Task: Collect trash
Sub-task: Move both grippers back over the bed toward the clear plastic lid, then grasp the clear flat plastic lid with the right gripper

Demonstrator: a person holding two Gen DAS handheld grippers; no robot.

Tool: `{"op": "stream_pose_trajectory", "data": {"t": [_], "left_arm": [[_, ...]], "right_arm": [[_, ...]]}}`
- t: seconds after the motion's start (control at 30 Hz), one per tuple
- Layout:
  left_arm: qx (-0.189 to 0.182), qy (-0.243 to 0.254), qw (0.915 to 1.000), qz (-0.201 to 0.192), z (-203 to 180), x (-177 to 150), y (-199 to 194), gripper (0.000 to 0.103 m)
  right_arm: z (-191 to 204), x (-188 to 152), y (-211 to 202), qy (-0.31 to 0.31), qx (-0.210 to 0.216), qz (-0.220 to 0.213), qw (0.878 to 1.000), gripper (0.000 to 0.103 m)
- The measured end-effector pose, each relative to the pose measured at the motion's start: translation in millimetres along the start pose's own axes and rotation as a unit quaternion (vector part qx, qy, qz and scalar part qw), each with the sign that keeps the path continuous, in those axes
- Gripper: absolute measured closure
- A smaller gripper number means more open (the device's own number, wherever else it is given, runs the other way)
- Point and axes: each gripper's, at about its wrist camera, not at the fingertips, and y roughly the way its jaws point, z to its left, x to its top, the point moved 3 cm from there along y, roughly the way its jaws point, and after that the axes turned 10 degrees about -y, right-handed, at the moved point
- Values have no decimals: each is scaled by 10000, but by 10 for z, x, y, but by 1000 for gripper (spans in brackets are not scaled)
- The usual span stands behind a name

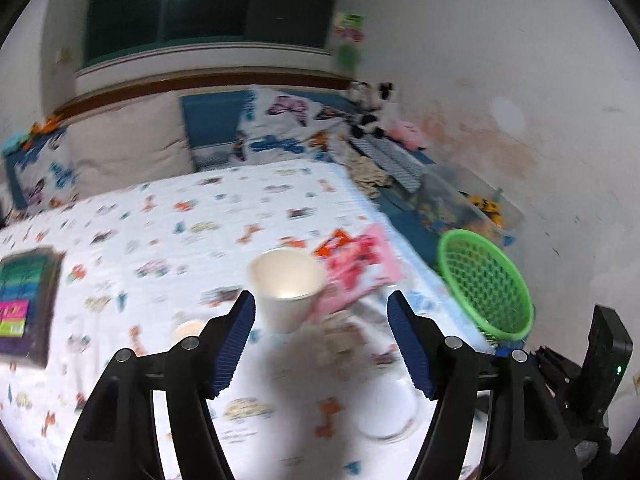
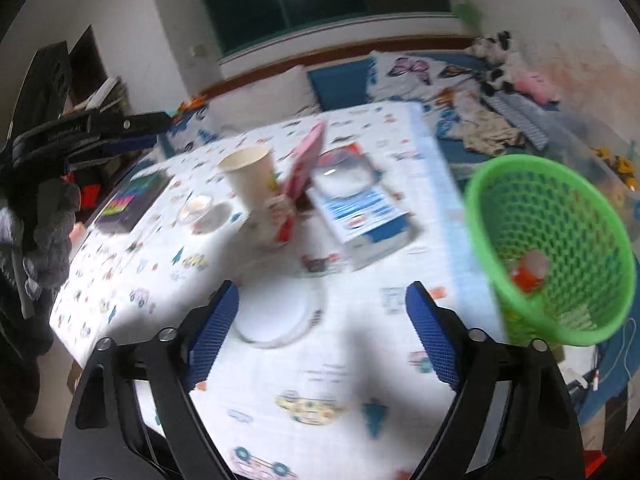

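Observation:
A white paper cup (image 1: 286, 288) stands on the patterned table cloth (image 1: 160, 240), just ahead of my open, empty left gripper (image 1: 320, 312); it also shows in the right wrist view (image 2: 250, 178). A pink packet (image 1: 360, 268) leans behind the cup. A white plastic lid (image 2: 276, 316) lies just ahead of my open, empty right gripper (image 2: 322, 308). A green mesh basket (image 2: 556, 248) sits at the table's right edge with an orange and white scrap (image 2: 530, 272) inside. The basket also shows in the left wrist view (image 1: 486, 286).
A blue and white box (image 2: 360, 208) lies mid-table. A small clear dish (image 2: 196, 206) and a dark box with coloured labels (image 1: 24, 300) sit to the left. A bed with pillows (image 1: 128, 148), soft toys and a clear bin (image 1: 472, 204) lies behind.

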Motion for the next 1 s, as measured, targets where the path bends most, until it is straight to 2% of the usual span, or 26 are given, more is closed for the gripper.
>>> {"op": "stream_pose_trajectory", "data": {"t": [0.27,0.5,0.8,0.9,1.0], "left_arm": [[346,-387,9986,8,561,-126,-86,37],[478,-563,9972,101,791,-214,-69,37],[458,-491,9973,295,777,-315,57,37],[422,-389,9976,384,703,-360,127,37],[396,-278,9977,472,615,-402,205,37]], "right_arm": [[425,-67,501,-455,258,502,9974,9],[554,-101,890,-635,268,945,9931,7],[640,-124,1153,-886,-21,1248,9882,6],[654,-125,1162,-987,-169,1188,9879,10],[623,-132,1145,-928,-136,1153,9889,10]]}}
